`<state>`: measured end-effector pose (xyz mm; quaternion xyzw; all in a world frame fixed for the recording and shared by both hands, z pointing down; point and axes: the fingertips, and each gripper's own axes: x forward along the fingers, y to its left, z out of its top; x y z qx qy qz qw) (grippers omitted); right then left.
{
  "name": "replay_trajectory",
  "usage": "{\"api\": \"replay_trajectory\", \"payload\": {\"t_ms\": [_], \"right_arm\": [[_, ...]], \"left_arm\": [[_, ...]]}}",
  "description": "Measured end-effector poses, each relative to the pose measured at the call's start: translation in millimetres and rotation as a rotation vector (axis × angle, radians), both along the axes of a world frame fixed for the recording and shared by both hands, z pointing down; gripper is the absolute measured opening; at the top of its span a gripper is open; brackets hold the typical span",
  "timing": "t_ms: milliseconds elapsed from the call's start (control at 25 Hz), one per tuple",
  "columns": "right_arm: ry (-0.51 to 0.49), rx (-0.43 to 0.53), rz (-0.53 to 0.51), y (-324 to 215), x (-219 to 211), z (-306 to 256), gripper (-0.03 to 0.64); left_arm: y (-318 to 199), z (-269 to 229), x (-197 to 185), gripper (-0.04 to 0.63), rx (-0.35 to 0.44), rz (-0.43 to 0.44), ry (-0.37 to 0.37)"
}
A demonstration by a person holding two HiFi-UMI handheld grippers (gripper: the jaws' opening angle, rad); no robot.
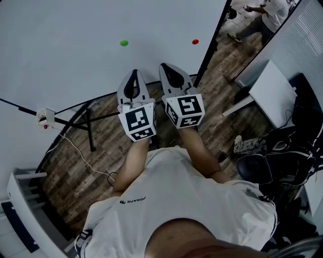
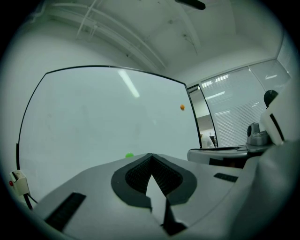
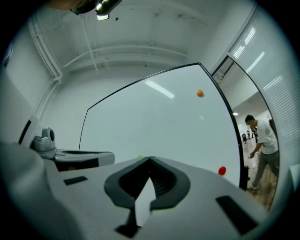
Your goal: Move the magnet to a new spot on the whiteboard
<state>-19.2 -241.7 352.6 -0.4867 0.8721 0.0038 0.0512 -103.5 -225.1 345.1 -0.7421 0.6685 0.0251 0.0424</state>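
The whiteboard [image 1: 75, 55] stands upright in front of me. On it are a green magnet [image 1: 123, 43] and a red magnet [image 1: 195, 42]. An orange magnet [image 3: 200, 93] sits higher up, shown only in the gripper views. My left gripper [image 1: 135, 72] and right gripper [image 1: 167, 65] are held side by side, short of the board and below the magnets, touching neither. Both are shut with nothing between the jaws. In the left gripper view the green magnet [image 2: 129, 154] peeks just over the closed left gripper [image 2: 150, 155]. In the right gripper view the red magnet [image 3: 222, 171] lies right of the closed right gripper [image 3: 150, 159].
The board's black stand legs [image 1: 91, 126] and a white cable [image 1: 81, 153] cross the wooden floor below. A small white box [image 1: 45, 117] hangs at the board's lower left. A white table [image 1: 272, 93], dark bags [image 1: 287, 161] and a person [image 1: 265, 15] are to the right.
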Motion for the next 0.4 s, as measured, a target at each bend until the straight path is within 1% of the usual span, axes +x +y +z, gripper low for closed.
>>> {"api": "replay_trajectory", "payload": {"t_ms": [400], "right_arm": [[-0.001,-0.004,-0.001,-7.2,1.5,2.9,0.012]], "left_arm": [[-6.8,7.0,0.3,0.001,-0.017,-0.001,0.013]]}}
